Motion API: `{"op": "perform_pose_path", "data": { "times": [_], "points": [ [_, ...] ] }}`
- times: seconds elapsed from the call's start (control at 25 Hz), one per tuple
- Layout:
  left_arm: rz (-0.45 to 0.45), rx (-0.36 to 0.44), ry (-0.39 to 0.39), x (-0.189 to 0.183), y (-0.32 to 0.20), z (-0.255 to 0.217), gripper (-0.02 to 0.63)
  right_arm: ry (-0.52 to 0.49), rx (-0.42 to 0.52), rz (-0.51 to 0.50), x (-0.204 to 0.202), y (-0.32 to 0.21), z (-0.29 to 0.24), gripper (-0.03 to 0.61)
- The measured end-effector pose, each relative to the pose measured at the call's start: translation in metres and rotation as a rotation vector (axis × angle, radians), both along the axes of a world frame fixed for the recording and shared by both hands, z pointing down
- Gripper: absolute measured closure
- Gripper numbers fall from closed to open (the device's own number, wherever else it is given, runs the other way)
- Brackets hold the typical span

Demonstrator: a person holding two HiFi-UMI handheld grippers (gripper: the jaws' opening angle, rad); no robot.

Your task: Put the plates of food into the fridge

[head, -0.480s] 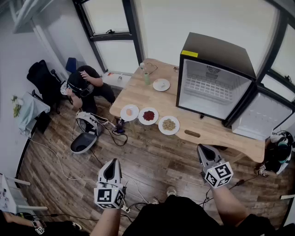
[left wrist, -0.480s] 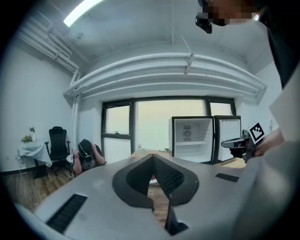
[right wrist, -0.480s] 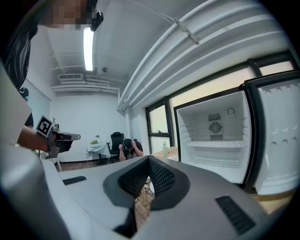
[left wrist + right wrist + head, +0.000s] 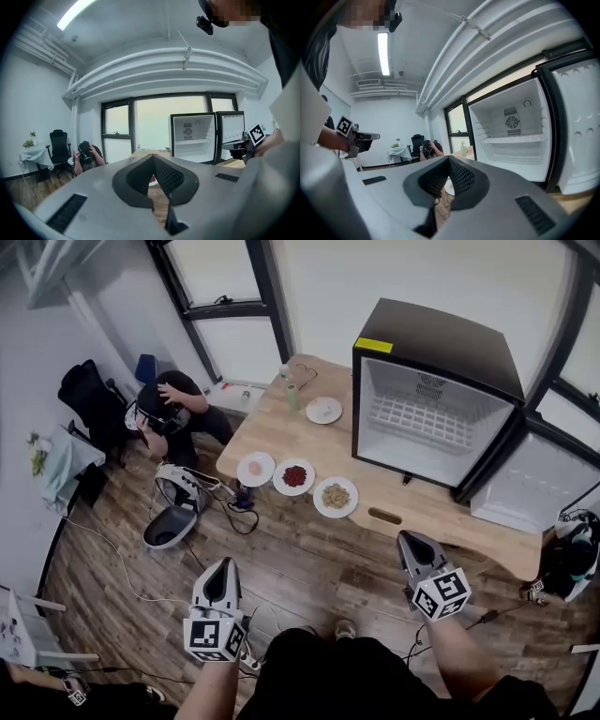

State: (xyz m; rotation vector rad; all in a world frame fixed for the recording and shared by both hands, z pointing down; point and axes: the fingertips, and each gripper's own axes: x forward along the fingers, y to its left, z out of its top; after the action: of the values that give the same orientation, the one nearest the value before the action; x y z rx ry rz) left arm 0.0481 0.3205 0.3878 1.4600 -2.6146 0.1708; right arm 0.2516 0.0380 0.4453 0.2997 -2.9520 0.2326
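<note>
Left gripper (image 4: 223,566): jaws together, nothing held, over the floor.
Plates: egg plate (image 4: 255,469), red-food plate (image 4: 294,476) and grain plate (image 4: 336,497) in a row at the table's (image 4: 281,432) near edge; fourth plate (image 4: 324,410) farther back.
Right gripper (image 4: 410,540): closed, empty, near the table.
Fridge (image 4: 441,343): right, door open, shelves bare.
Advice: spread the jaws before reaching, pinch a rim, carry level.
</note>
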Motion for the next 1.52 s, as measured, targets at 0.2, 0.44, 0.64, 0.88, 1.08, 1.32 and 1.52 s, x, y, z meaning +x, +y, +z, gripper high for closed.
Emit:
{"op": "perform_pose_path", "data": {
  "times": [0.2,0.44,0.64,0.88,1.08,1.32,1.52],
  "points": [
    [0.007,-0.002,-0.012,-0.017,-0.019,-0.006,0.609,-0.005,-0.017,0.006,-0.009,-0.012,0.002,0.557],
    [0.058,0.009,-0.023,-0.046,-0.055,0.000,0.609,0.005,-0.008,0.027,-0.026,-0.023,0.007,0.557],
    [0.142,0.022,-0.051,-0.076,-0.091,-0.001,0.609,0.021,-0.021,0.060,-0.044,-0.023,0.017,0.557],
    [0.229,0.031,-0.042,-0.120,-0.129,0.007,0.609,0.024,-0.051,0.123,-0.071,-0.028,0.027,0.557],
    [0.307,0.027,-0.025,-0.159,-0.161,0.018,0.609,0.012,-0.101,0.192,-0.097,-0.035,0.043,0.557],
    [0.402,0.031,-0.003,-0.195,-0.197,0.030,0.609,0.023,-0.166,0.224,-0.127,-0.027,0.064,0.557],
    [0.488,0.018,0.014,-0.215,-0.222,0.048,0.610,0.038,-0.233,0.290,-0.147,-0.021,0.095,0.557]
  ]
}}
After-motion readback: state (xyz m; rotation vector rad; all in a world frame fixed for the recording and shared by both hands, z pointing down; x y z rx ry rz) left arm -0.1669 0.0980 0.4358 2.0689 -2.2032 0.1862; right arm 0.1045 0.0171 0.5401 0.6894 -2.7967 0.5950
